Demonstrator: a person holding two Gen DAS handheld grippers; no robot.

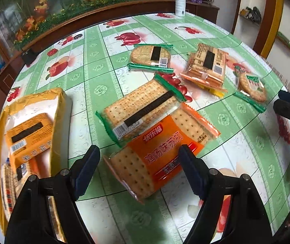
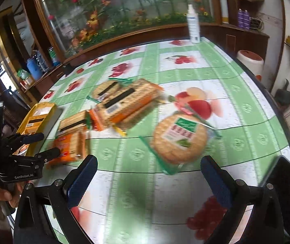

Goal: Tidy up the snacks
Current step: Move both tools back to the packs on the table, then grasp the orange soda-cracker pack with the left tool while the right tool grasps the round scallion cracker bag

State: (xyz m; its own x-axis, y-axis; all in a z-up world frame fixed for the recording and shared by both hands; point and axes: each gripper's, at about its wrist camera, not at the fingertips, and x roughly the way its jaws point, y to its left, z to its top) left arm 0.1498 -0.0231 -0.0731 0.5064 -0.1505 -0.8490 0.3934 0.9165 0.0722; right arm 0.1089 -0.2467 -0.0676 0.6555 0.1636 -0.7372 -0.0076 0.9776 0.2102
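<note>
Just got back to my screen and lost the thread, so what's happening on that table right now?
A person is sorting cracker packs with a gripper in each hand. The left gripper is open above the orange cracker pack, not gripping it. The right gripper is open near the round cracker pack, also empty. A few packs already sit in the yellow box on the left; several more lie loose on the green tablecloth.

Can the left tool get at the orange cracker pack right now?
Probably yes: the left tool is open with the orange pack lying unobstructed between its fingers, on top of the pile's near edge.
</note>
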